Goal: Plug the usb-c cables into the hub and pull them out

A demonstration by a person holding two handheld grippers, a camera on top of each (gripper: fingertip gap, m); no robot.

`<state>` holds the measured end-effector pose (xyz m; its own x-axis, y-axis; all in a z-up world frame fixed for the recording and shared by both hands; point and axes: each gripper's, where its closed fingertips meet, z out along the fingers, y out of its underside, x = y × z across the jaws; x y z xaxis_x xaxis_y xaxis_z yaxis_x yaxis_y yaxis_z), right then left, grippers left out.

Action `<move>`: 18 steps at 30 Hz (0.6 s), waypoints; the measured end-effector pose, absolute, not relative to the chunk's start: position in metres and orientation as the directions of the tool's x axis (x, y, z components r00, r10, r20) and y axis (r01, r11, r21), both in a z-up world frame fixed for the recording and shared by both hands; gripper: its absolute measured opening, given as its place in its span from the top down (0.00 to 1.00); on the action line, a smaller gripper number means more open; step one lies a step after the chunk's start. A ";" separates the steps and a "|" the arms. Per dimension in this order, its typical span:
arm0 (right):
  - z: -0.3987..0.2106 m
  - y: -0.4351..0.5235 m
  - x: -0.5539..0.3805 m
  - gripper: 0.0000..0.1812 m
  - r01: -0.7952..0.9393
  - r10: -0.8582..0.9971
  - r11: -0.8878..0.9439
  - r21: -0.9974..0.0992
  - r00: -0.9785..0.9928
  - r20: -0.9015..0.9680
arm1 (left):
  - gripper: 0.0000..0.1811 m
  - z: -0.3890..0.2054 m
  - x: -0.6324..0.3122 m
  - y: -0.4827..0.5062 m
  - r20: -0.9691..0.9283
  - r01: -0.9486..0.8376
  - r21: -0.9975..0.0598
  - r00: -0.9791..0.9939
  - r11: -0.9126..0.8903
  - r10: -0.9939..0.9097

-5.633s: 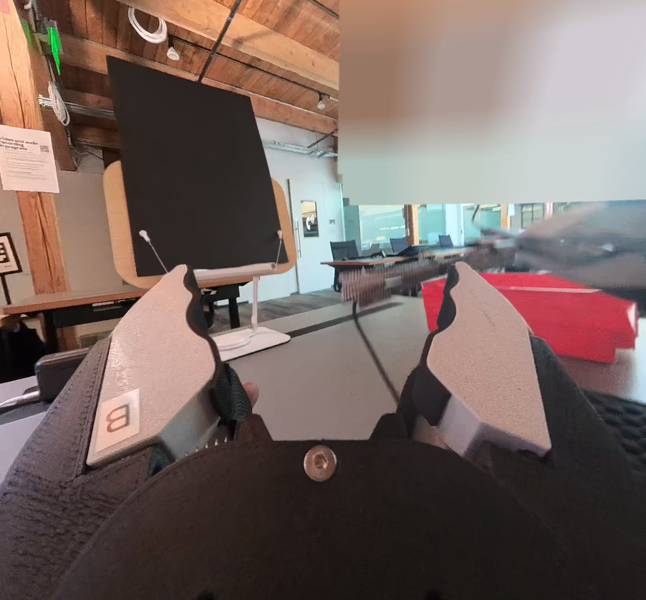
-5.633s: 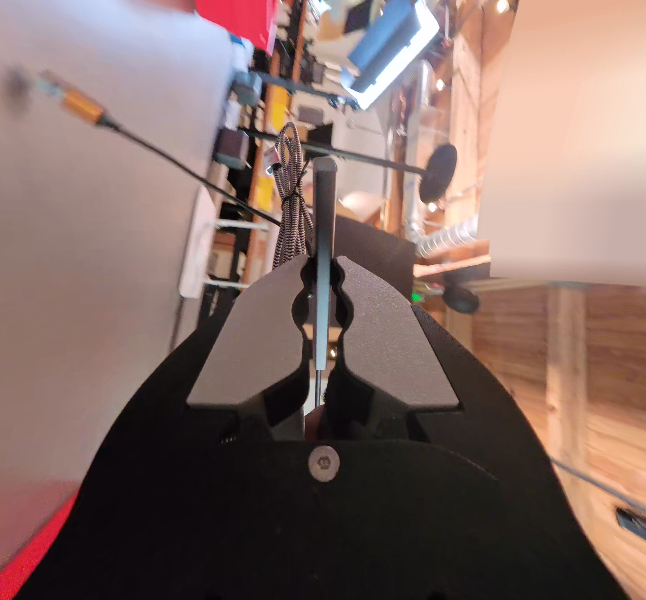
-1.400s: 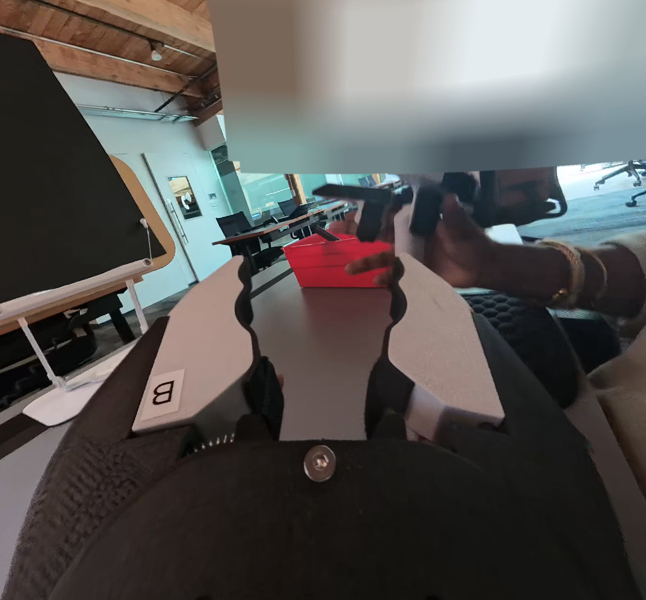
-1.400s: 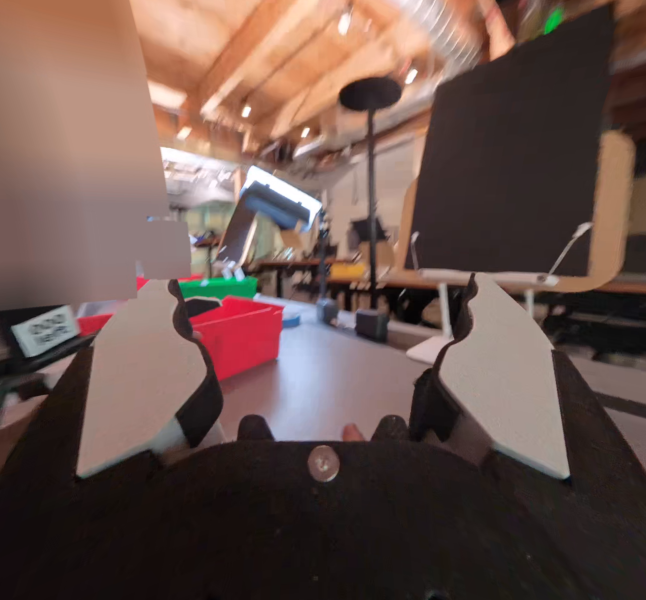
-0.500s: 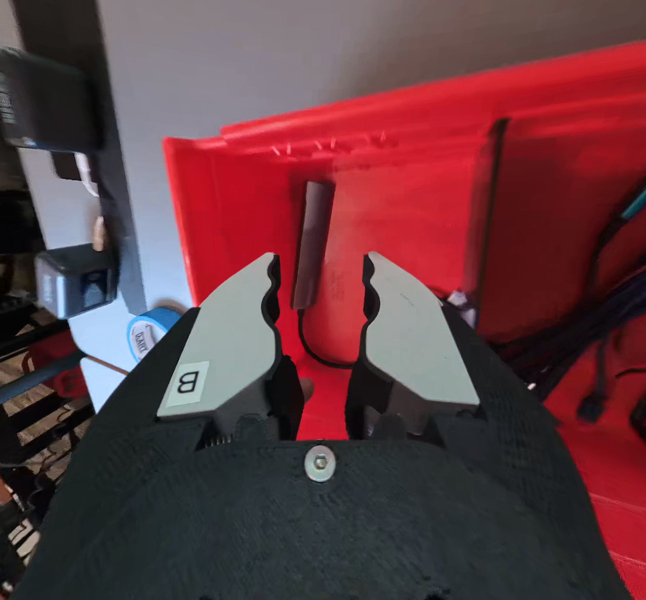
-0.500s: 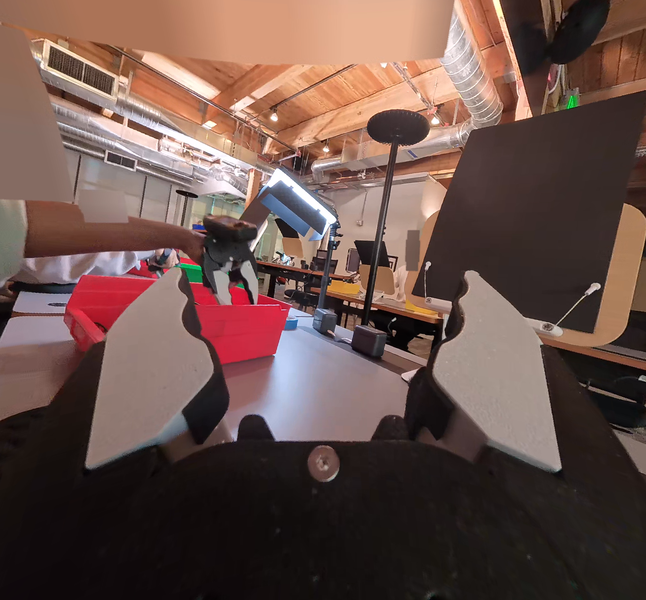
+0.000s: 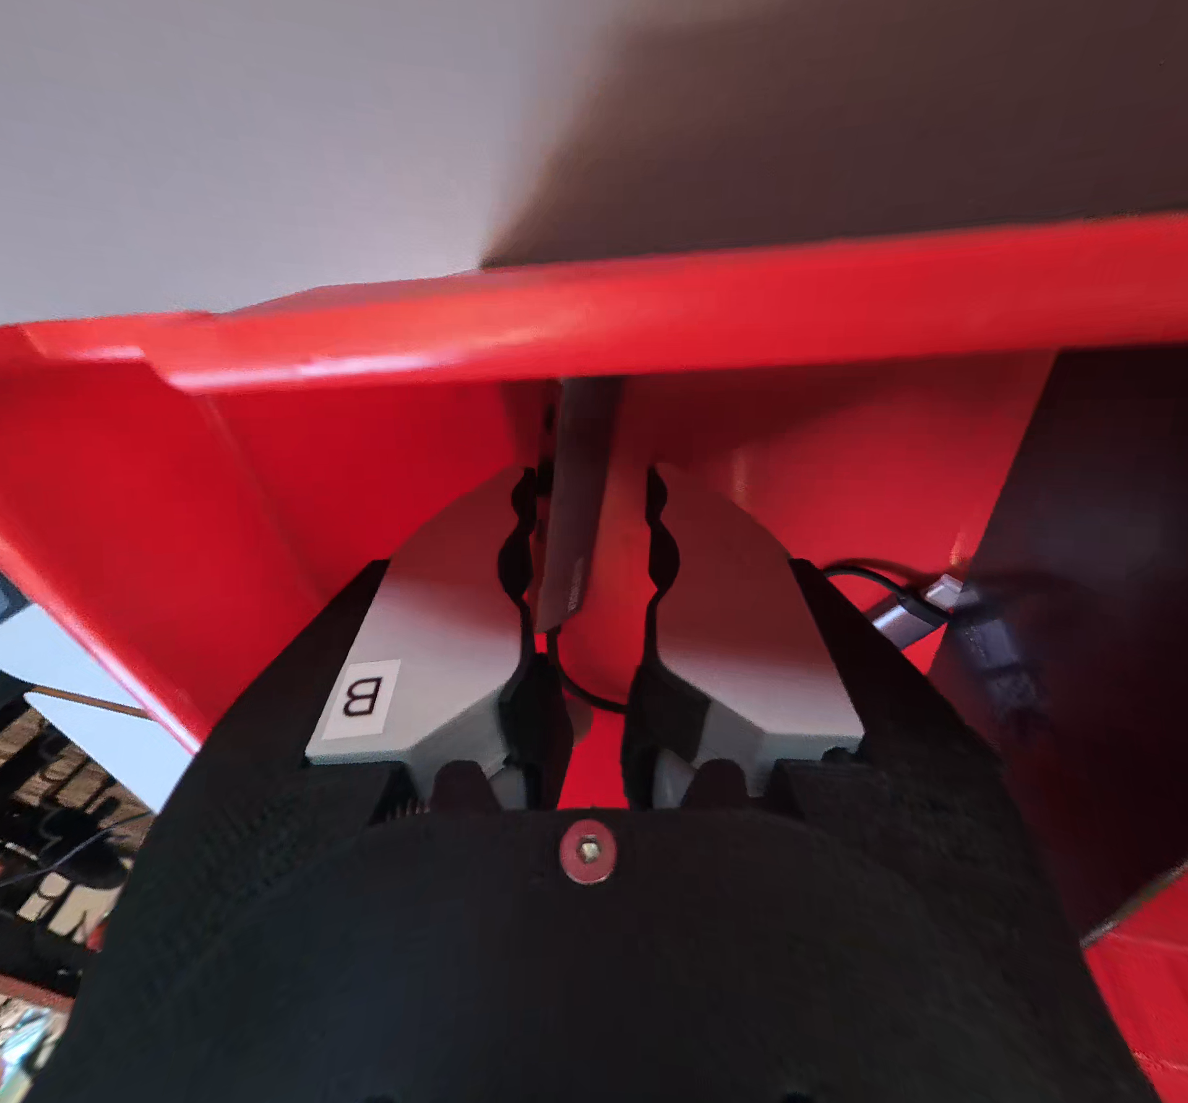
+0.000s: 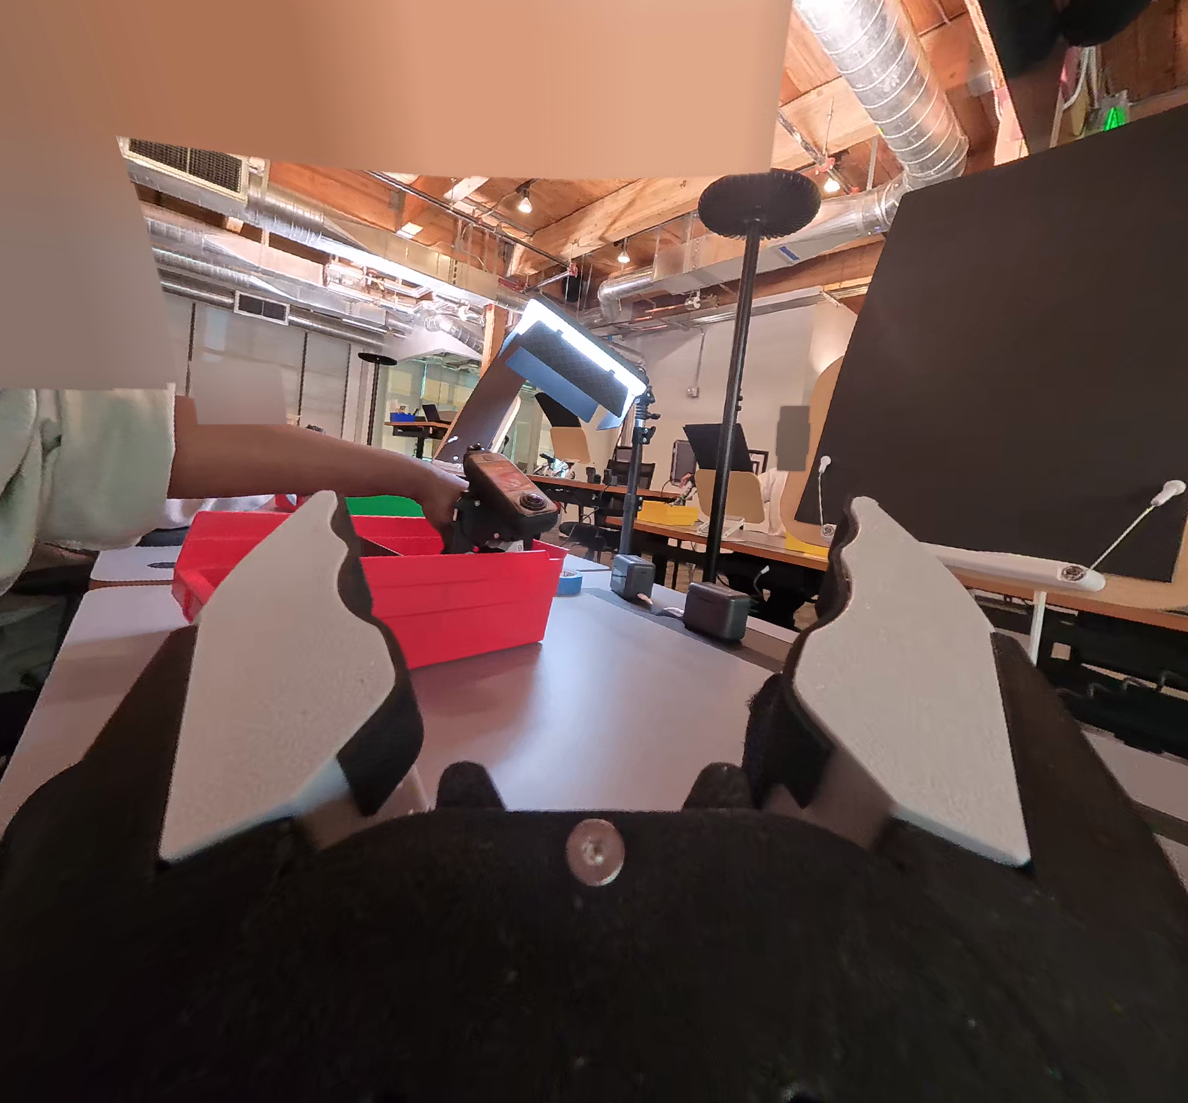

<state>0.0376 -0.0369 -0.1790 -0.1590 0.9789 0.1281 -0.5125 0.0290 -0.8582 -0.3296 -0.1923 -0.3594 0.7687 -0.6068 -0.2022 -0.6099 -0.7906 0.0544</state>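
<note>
Reaching my left gripper (image 7: 588, 480), jaws part-open around the grey hub (image 7: 575, 512) inside the red bin (image 7: 578, 326), I fear an off-centre pinch will twist it loose, while my right gripper (image 8: 594, 525) waits wide open and empty.

Open-plan office: desks (image 8: 739, 541), exposed ducts (image 8: 881, 43), chairs (image 8: 627, 467).
</note>
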 end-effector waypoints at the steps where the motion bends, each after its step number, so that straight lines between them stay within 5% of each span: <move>1: -0.179 -0.037 0.037 0.25 -0.511 0.979 0.027 -0.859 -0.161 0.127 | 0.88 -0.360 -0.327 -0.195 -0.183 -0.610 0.068 0.770 -0.789 -0.611; 7: -0.178 -0.036 0.039 0.26 -0.518 0.979 0.025 -0.855 -0.159 0.125 | 0.90 -0.357 -0.311 -0.208 -0.102 -0.649 0.119 0.745 -0.751 -0.660; 12: -0.179 -0.040 0.038 0.26 -0.510 0.976 0.034 -0.860 -0.170 0.139 | 0.82 -0.363 -0.324 -0.234 -0.021 -0.641 0.278 0.740 -0.715 -0.672; 18: -0.178 -0.038 0.041 0.27 -0.516 0.976 0.060 -0.855 -0.149 0.158 | 0.95 -0.355 -0.336 -0.228 -0.151 -0.668 0.310 0.668 -0.677 -0.728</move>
<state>0.0410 -0.0380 -0.1780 -0.1485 0.9761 0.1584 -0.5156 0.0602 -0.8547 -0.3359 -0.2279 -0.3547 0.6683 -0.7284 -0.1514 -0.6675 -0.6769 0.3101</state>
